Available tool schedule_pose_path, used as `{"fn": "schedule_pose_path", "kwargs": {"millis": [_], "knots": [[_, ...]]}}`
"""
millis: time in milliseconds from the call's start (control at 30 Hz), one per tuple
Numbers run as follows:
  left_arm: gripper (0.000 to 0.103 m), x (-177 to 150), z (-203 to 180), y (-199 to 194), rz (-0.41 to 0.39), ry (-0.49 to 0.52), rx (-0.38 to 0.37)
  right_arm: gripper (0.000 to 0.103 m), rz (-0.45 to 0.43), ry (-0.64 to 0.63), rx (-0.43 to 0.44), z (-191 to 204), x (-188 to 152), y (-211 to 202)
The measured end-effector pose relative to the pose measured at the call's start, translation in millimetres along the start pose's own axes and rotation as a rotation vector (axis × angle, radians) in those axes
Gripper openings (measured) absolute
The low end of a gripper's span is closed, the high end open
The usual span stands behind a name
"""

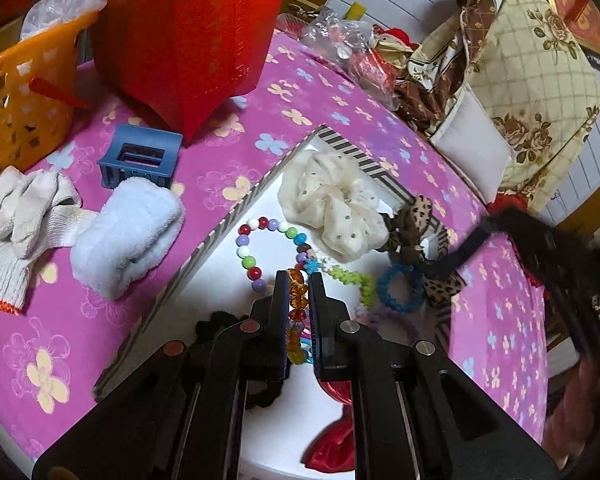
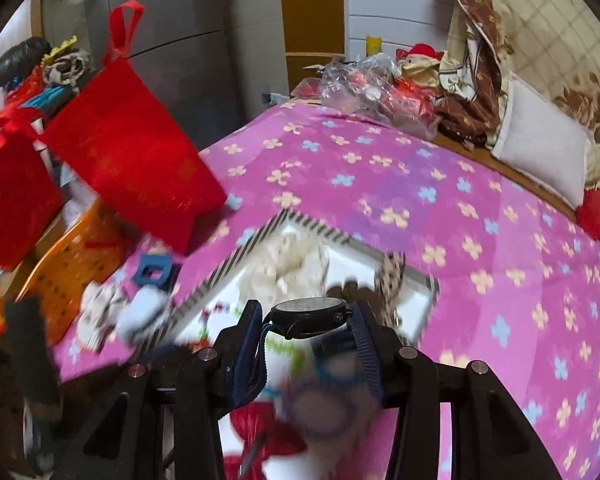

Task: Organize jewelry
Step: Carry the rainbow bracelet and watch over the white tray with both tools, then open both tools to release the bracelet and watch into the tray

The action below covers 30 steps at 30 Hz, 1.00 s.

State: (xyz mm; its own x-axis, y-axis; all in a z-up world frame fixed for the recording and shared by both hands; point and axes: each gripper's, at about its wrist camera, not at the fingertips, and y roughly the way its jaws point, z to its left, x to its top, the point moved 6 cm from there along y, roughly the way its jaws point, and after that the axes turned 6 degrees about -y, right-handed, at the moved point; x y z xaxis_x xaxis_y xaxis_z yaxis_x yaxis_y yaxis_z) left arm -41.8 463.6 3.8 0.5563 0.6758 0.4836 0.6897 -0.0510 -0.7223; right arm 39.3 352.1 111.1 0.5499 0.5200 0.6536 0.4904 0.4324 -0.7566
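A white tray [image 1: 228, 216] with a striped rim lies on the pink flowered cloth and holds jewelry: a multicoloured bead bracelet [image 1: 256, 248], a cream scrunchie [image 1: 332, 204], a green bead chain [image 1: 356, 280], a blue hair tie [image 1: 400, 288] and a leopard scrunchie [image 1: 416, 224]. My left gripper [image 1: 298, 280] is shut on an amber bead bracelet [image 1: 298, 300] above the tray. My right gripper [image 2: 306, 312] is shut on a black wristwatch [image 2: 308, 316] with a blue strap, held above the tray [image 2: 228, 268]. The right wrist view is motion-blurred.
Left of the tray lie a white towel roll [image 1: 128, 232], work gloves [image 1: 24, 224], a blue clip [image 1: 140, 160], an orange basket [image 1: 24, 100] and a red bag [image 1: 188, 40]. Clutter and a pillow [image 1: 476, 148] sit at the back right. A red cloth [image 1: 332, 440] lies near.
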Motion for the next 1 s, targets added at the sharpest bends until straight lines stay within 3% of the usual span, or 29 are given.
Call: {"fn": "schedule_pose_path", "kwargs": {"millis": [233, 533, 700, 1000], "knots": [[0.008, 0, 3, 18, 0.026, 0.017, 0.064, 0.045, 0.092, 0.016, -0.061, -9, 11, 77], [0.008, 1, 9, 23, 0.032, 0.005, 0.108, 0.046, 0.223, 0.101, 0.042, -17, -24, 122], [0.008, 2, 8, 23, 0.021, 0.006, 0.132, 0.047, 0.223, 0.114, 0.051, -20, -20, 118], [0.01, 2, 9, 17, 0.004, -0.003, 0.131, 0.048, 0.153, 0.083, -0.058, -35, -13, 75]]}}
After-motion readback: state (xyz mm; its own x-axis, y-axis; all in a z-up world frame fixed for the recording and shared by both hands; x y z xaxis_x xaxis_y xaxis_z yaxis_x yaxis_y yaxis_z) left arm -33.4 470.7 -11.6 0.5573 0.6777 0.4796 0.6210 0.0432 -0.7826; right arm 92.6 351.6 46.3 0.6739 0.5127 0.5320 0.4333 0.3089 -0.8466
